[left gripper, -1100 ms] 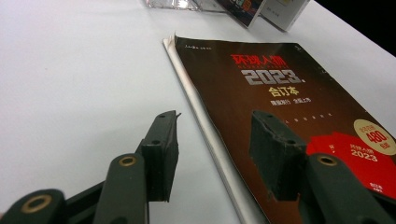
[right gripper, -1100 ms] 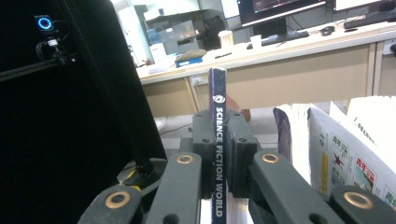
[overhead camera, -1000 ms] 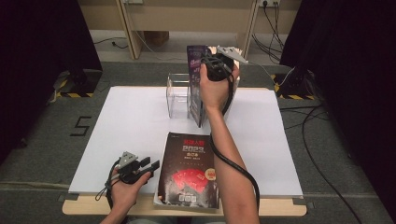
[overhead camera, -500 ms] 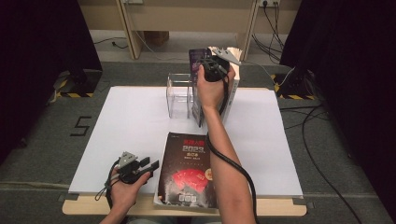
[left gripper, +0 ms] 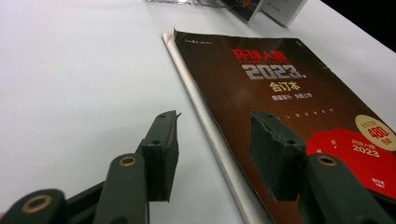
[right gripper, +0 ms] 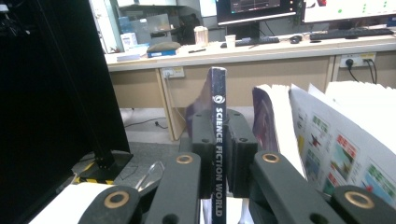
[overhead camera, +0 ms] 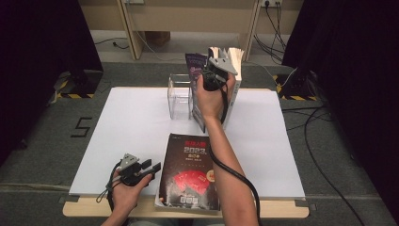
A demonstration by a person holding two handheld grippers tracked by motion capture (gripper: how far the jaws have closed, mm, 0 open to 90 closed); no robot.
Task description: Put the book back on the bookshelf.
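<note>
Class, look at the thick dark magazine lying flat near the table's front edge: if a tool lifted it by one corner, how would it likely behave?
The dark magazine would probably sag: its soft cover already curls at the top corner. It looks many pages thick, so likely heavy for a corner pinch. The glossy cover may slip between the pads of the left tool, which stands open over its spine edge.

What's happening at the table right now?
A person is sorting magazines with a pair of tongs in each hand. The right tongs are clamped on the spine of a thin Science Fiction World magazine, held upright at the far end of the table beside other standing magazines and a clear holder. The left tongs rest open at the near edge, straddling the edge of the flat dark 2023 magazine.
</note>
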